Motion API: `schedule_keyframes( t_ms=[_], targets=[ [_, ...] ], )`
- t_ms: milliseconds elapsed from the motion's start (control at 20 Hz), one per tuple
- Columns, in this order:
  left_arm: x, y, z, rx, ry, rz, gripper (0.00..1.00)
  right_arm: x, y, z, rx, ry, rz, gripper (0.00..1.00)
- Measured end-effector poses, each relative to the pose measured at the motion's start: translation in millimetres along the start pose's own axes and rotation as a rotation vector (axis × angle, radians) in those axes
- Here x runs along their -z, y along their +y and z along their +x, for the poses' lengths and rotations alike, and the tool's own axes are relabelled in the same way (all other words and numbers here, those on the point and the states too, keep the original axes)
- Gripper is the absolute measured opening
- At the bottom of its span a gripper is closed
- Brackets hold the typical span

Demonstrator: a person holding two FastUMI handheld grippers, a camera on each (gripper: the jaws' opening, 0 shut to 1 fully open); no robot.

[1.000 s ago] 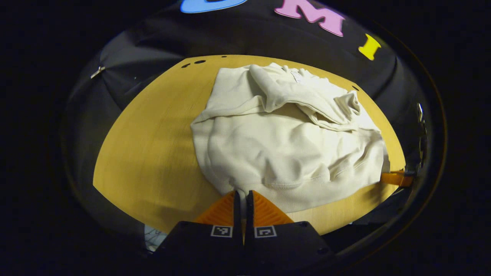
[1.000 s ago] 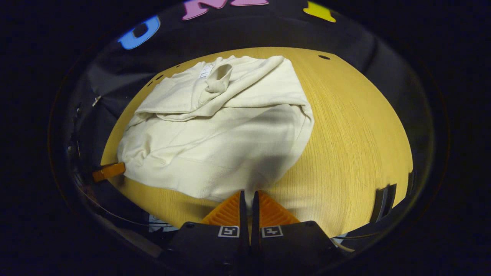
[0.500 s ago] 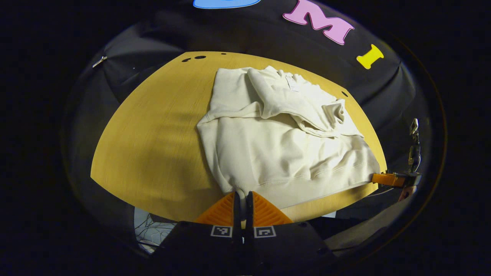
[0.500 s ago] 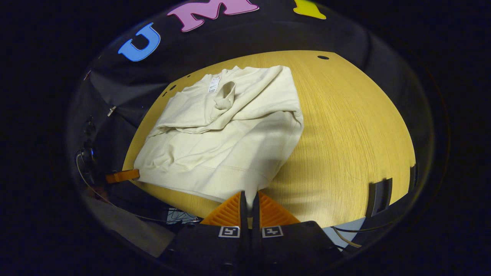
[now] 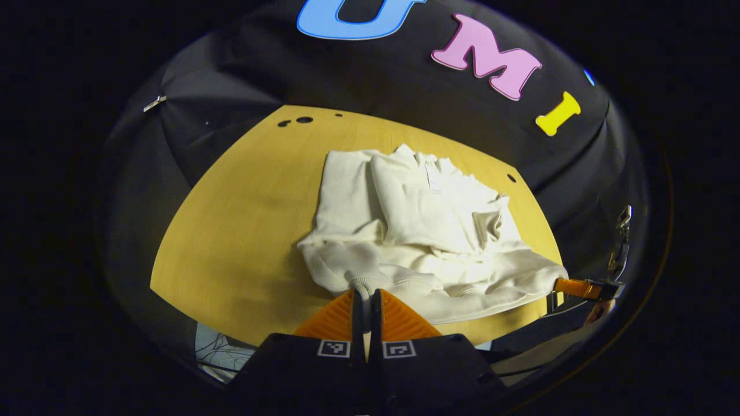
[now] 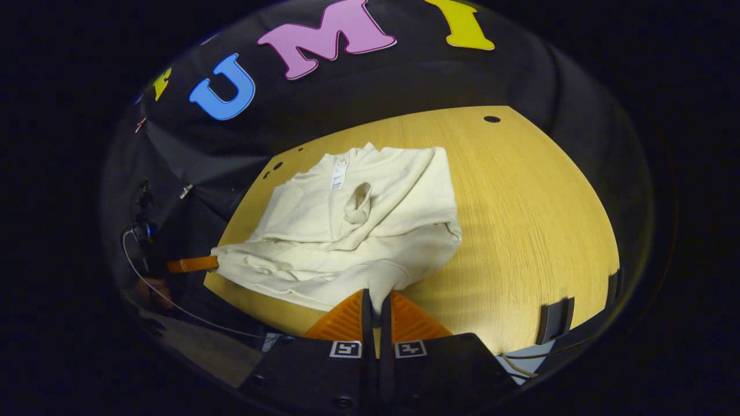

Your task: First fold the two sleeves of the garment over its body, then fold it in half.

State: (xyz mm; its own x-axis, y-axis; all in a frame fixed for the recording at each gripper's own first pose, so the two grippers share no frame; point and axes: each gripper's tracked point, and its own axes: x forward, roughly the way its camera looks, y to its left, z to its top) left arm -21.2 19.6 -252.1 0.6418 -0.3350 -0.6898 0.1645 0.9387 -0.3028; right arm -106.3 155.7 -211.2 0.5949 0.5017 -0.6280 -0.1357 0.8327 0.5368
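A cream sweatshirt (image 5: 416, 231) lies on the wooden table (image 5: 243, 219), both sleeves folded across its body. My left gripper (image 5: 364, 297) is shut on the bottom hem at one corner, which is raised off the table. In the right gripper view the same sweatshirt (image 6: 358, 225) shows a white neck label at its far end. My right gripper (image 6: 376, 297) is shut on the hem's other corner, also lifted. The right gripper (image 5: 584, 287) appears far right in the left gripper view. The left gripper (image 6: 191, 264) appears far left in the right gripper view.
Bare tabletop (image 6: 532, 214) stretches to the right of the sweatshirt in the right gripper view, and to its left in the left gripper view. Small holes (image 5: 295, 121) mark the table's far corner. Black cloth walls the booth behind. A dark bracket (image 6: 552, 320) sits at the near edge.
Both grippers have risen and tilted back, still shut on the hem. The sweatshirt's lower edge has come up off the table and bunched toward its body.
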Motion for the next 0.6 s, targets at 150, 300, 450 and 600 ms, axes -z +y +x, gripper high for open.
schedule_keyframes(
  t_ms=[150,300,450,600],
  targets=[
    [-28,-3,5,-0.003,-0.051,-0.002,0.06,-31,8,8,-0.019,-0.066,0.020,0.06],
    [-53,-10,15,-0.001,-0.091,-0.003,0.06,-55,16,16,-0.029,-0.113,0.026,0.06],
    [-78,-16,27,0.008,-0.129,0.004,0.06,-84,19,30,-0.034,-0.164,0.051,0.06],
    [-104,-17,41,0.008,-0.159,0.006,0.06,-113,16,42,-0.026,-0.207,0.062,0.06]
  ],
)
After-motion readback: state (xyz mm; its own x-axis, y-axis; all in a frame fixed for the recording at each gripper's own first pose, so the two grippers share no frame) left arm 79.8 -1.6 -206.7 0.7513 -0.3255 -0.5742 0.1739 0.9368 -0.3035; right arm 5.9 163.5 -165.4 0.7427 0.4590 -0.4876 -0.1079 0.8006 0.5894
